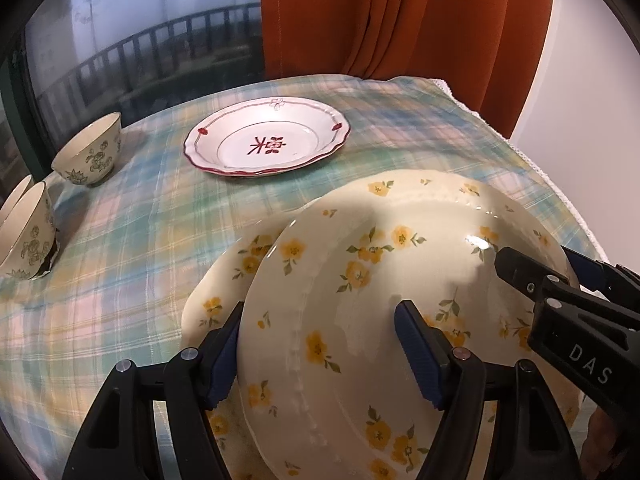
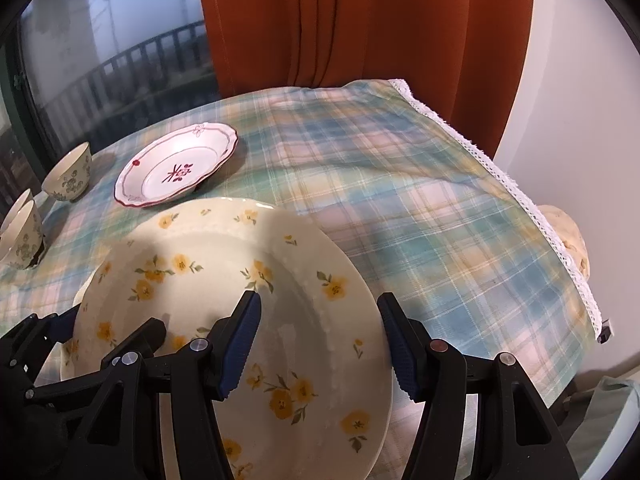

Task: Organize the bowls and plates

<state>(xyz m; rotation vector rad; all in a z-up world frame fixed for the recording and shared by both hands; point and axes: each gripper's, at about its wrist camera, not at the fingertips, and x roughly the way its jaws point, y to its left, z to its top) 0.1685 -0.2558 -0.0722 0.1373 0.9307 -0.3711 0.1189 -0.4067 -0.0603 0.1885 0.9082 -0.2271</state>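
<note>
Cream glaze, dotted with small yellow flowers and green leaves, with a beaded ring raised inside the rim: so looks the upper plate (image 1: 360, 264). Lies tilted on a lower plate (image 1: 224, 280) of the same pattern, shifted to the right of it so that a crescent of the lower one shows at the left. Both at the near edge of the table, on a tablecloth (image 1: 140, 240) checked in pale blue, green, pink and yellow.

Farther off, a white red-trimmed plate (image 1: 268, 140) with a scalloped edge and a red motif in its well. At the far left a single bowl (image 1: 90, 152), cream with dark green flowers; nearer on the left, nested bowls (image 1: 28, 232) of the same kind.

Left gripper (image 1: 322, 312) angled steeply down, astride the left rim of the upper plate: one blue pad tucked outside the rim, just above the lower plate, the other over the plate's face. Jaws well apart, no pinch visible.

Right gripper (image 2: 319, 298) likewise pitched down, astride the right rim: one pad over the flowered face, the other just outside the edge, above the cloth. Jaws at a middling width, not pressing on the plate.

Behind the table, a rust-orange curtain (image 1: 400, 12) and a window (image 1: 140, 20) with railings beyond.
</note>
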